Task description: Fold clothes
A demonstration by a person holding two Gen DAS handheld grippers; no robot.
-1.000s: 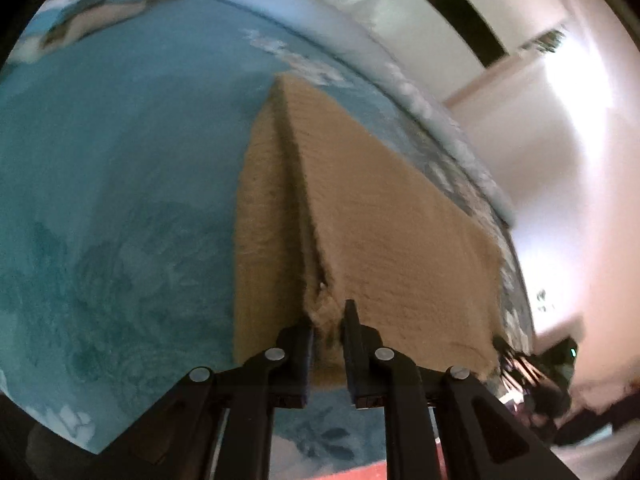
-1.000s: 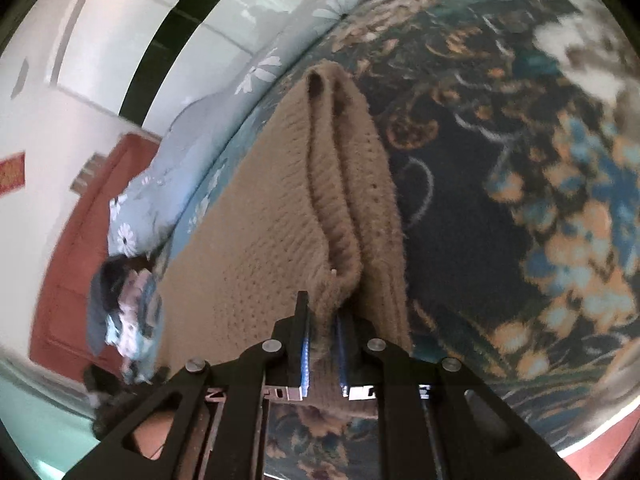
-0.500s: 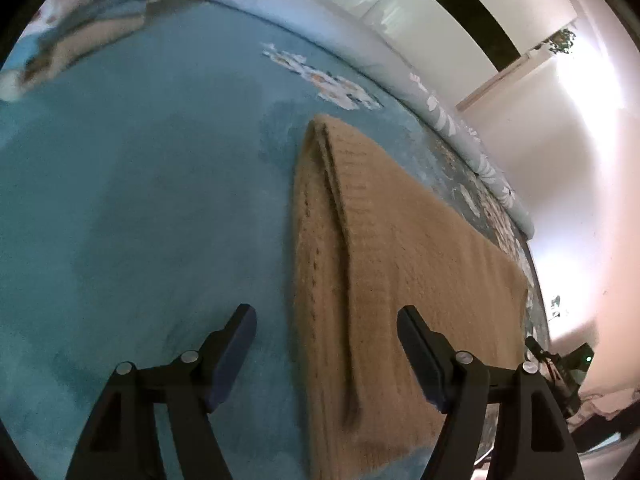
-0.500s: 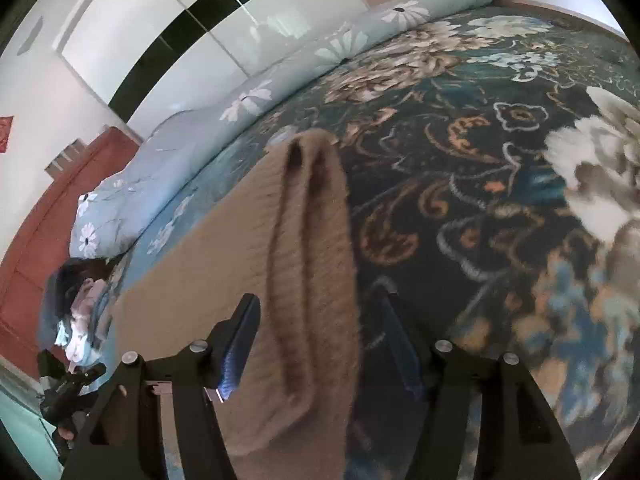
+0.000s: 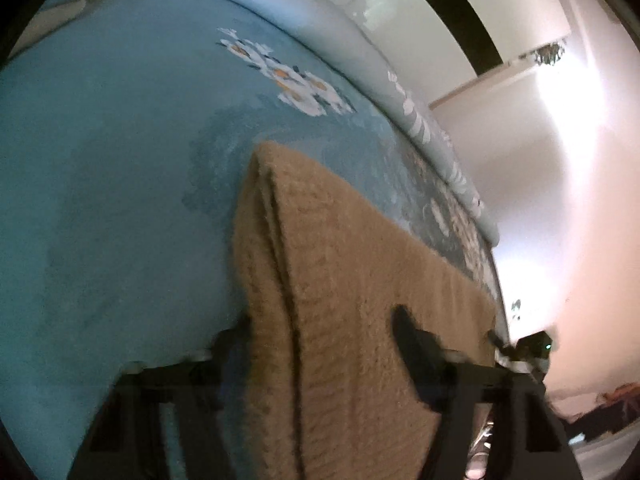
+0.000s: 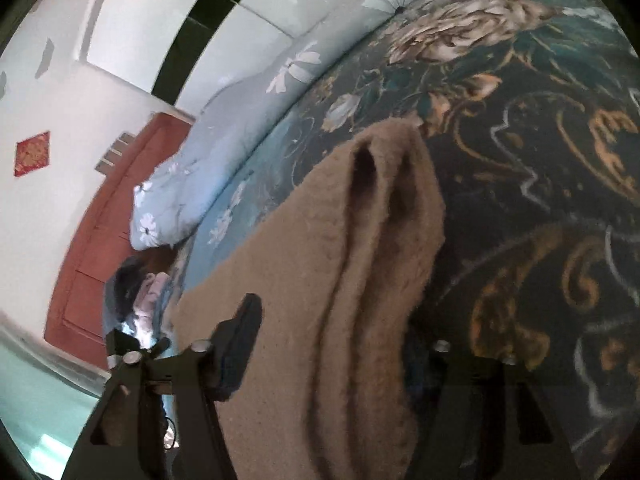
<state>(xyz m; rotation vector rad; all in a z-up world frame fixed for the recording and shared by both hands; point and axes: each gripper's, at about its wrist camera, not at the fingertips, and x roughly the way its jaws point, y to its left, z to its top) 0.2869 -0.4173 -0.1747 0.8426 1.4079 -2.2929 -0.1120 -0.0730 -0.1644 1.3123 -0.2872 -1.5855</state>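
Both grippers, left (image 5: 320, 332) and right (image 6: 340, 344), stand spread wide, straddling a folded tan knit garment (image 5: 352, 300). It lies, apparently flat, on the floral bedspread (image 6: 540, 168).

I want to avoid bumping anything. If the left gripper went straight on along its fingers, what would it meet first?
Most likely the folded tan sweater: the open left gripper already straddles its near edge on the blue bedspread. Past it lie bedspread and the rolled floral quilt; depth is unclear.

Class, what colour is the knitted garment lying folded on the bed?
The knitted garment is plain tan-beige, with no pattern; the right wrist view shows it best.
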